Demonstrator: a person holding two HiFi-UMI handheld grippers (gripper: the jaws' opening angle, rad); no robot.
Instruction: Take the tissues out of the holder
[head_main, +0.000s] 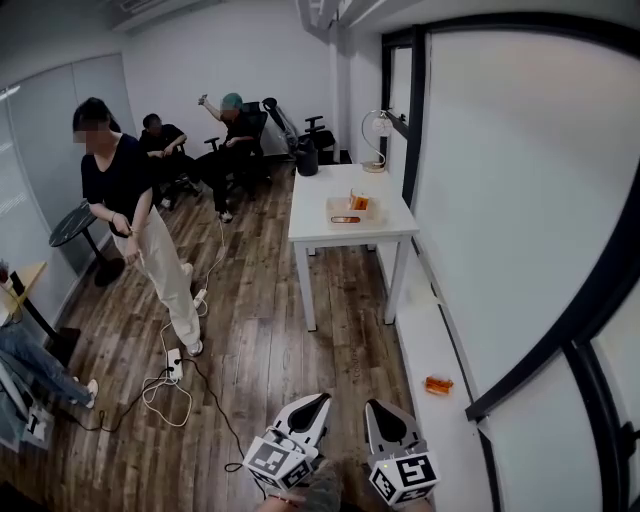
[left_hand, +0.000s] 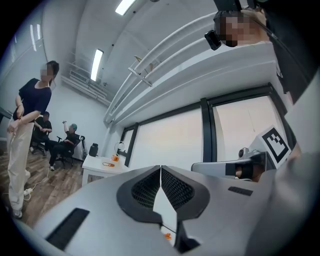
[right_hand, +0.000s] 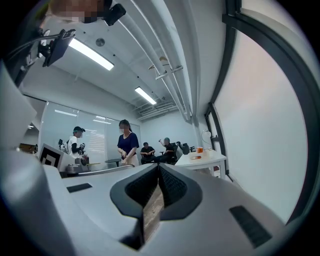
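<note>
A pale, translucent box-shaped holder (head_main: 345, 209) sits upright on a far white table (head_main: 312, 205), toward twelve o'clock. An orange piece (head_main: 358, 200) stands inside. Tissues are too small to make out.

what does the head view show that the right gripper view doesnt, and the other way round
Only the head view: the cables trailing over the floor and a small orange thing on the ledge by the window. Only the right gripper view: the ceiling lights, the overhead pipes and a person in a cap at the far left. Both: the white table, the standing person in a dark top and the seated people behind.
</note>
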